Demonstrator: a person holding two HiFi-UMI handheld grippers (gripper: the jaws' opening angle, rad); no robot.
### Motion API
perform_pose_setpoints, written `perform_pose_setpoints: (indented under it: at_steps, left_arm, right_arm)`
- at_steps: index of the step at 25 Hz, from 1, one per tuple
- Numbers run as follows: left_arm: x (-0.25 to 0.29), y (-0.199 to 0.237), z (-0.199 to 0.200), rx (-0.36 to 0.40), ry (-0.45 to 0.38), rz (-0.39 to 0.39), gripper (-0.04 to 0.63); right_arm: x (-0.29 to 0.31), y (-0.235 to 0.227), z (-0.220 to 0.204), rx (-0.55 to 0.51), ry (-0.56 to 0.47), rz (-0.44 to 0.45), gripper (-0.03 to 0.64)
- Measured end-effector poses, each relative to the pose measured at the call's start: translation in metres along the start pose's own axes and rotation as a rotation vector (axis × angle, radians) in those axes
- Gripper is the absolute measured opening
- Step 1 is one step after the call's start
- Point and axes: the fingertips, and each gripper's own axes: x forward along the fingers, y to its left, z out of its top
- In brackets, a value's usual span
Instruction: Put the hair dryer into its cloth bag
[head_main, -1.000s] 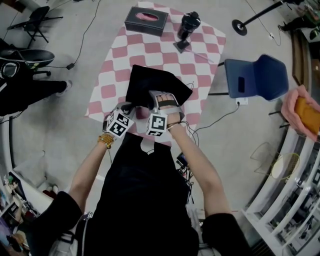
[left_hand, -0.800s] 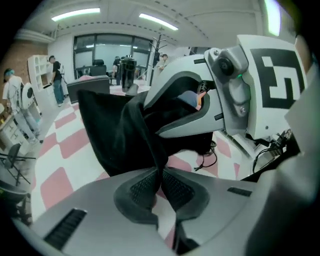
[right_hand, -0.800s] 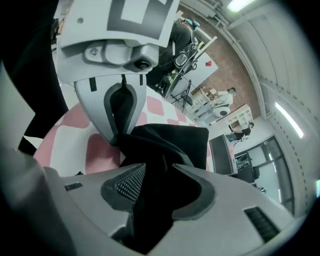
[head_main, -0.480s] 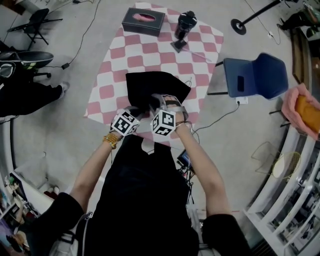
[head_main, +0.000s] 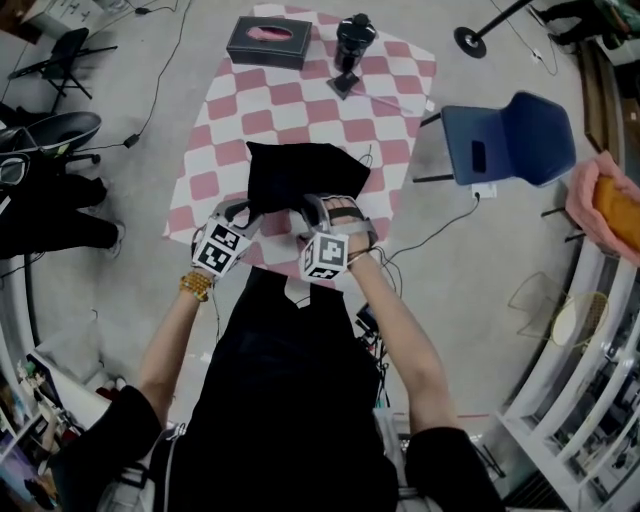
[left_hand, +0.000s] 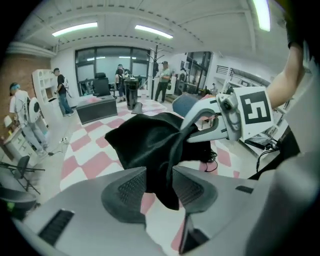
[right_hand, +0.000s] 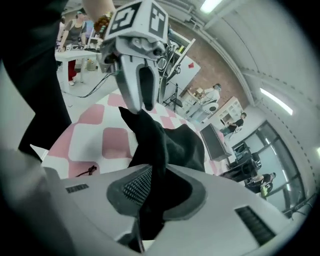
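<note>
Head view: cloth bag (head_main: 300, 170) on checked table (head_main: 215, 150), near edge at 6 o'clock. Right gripper (head_main: 306, 212) just closing, clamped on bag edge; left gripper (head_main: 249, 208) just opened, cloth loose between jaws. Hair dryer (head_main: 352, 35) at 12 o'clock beyond bag, nearer right gripper.

Tablecloth (head_main: 290, 105) bare beyond the bag (head_main: 300, 175); tissue box (head_main: 268, 40) and, seemingly, hair dryer (head_main: 350, 45) at far edge
</note>
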Motion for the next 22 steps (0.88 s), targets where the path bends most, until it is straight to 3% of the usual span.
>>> perform_pose_setpoints:
  at_steps: [3, 8, 11, 14, 16, 19, 22]
  left_arm:
    - [-0.002, 0.008, 0.019, 0.027, 0.007, 0.027, 0.184]
    - [-0.037, -0.020, 0.034, 0.086, 0.026, -0.088, 0.195]
    - [-0.029, -0.009, 0.026, 0.067, 0.037, -0.069, 0.195]
    - [-0.006, 0.010, 0.029, -0.003, 0.004, -0.032, 0.193]
    - [0.022, 0.015, 0.025, 0.015, 0.040, -0.012, 0.193]
    - [0.052, 0.011, 0.015, 0.122, 0.124, 0.008, 0.189]
    - [0.058, 0.010, 0.016, 0.162, 0.130, 0.037, 0.189]
  right_arm:
    - [0.000, 0.001, -0.003, -0.051, -0.006, 0.011, 0.051]
    - [-0.006, 0.000, -0.011, -0.071, -0.014, 0.063, 0.040]
    - [-0.009, 0.005, -0.011, -0.111, -0.027, 0.066, 0.037]
    - [-0.013, 0.007, -0.008, -0.149, -0.058, 0.052, 0.037]
    - [-0.014, 0.010, -0.008, -0.163, -0.069, 0.060, 0.038]
    - [-0.018, 0.011, -0.011, -0.055, -0.105, 0.078, 0.046]
    - [-0.039, -0.001, -0.033, 0.232, -0.182, 0.057, 0.157]
